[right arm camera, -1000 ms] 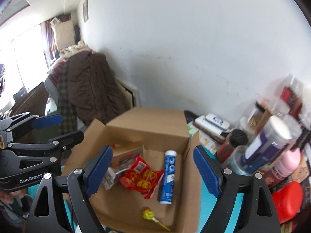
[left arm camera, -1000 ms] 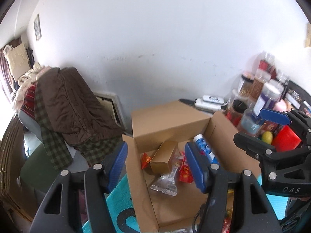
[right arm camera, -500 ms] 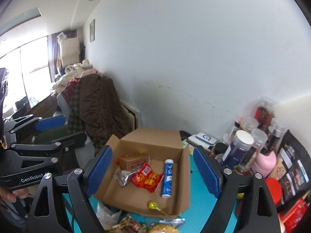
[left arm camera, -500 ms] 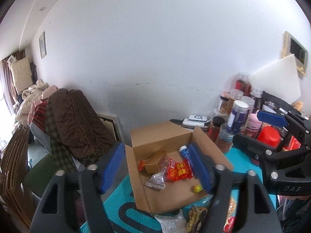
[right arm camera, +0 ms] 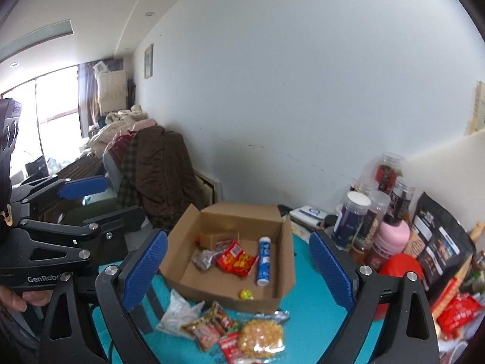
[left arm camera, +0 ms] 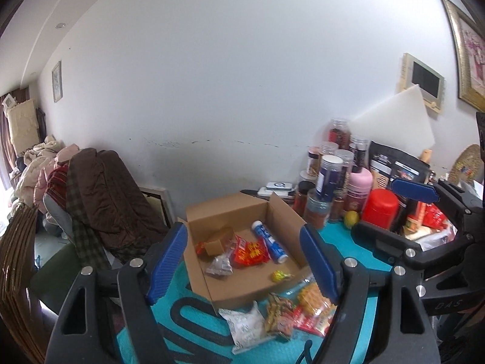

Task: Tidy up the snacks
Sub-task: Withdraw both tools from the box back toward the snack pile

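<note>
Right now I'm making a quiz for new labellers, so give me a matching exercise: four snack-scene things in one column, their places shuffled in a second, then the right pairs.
Things
1. blue and white tube
2. yellow sweet
3. puffed-snack bag
4. pink bottle

Places
A. on the teal mat, in front of the cardboard box
B. among the jars right of the box
C. lying inside the box, along its right wall
D. inside the box, near its front wall

Pairs: 1-C, 2-D, 3-A, 4-B
</note>
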A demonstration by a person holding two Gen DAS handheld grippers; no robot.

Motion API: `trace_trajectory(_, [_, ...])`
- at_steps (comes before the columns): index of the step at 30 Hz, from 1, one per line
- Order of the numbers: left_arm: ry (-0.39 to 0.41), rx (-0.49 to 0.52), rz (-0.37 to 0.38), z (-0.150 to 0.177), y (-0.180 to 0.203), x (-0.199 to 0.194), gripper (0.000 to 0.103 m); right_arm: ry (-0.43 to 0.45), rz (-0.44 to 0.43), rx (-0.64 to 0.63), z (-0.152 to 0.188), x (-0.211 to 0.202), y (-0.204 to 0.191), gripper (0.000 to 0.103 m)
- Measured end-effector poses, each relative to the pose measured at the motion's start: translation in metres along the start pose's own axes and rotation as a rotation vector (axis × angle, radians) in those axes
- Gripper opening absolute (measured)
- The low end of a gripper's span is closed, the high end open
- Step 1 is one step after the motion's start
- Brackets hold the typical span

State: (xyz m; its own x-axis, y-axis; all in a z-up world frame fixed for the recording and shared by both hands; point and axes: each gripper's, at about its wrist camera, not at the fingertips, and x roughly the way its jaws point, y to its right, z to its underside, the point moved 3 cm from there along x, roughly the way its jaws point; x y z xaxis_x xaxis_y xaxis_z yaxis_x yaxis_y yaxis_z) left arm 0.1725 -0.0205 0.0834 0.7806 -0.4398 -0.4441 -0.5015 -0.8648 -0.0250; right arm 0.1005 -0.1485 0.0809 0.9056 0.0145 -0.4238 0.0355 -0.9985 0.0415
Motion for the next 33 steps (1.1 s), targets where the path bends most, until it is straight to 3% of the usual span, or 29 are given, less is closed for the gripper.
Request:
trace_trajectory(15, [-0.031,0.030,0.037,0.061,0.012,-0.014,0.077,-0.074,-0.006,0.059,0.074,-0.010,-0.012,0.096])
trace_trajectory(33, [-0.243,-0.087,0.098,0.141,-0.004,0.038,0.077,-0.179,-0.019,0.109,0.145,0.022,-0.018,0.096])
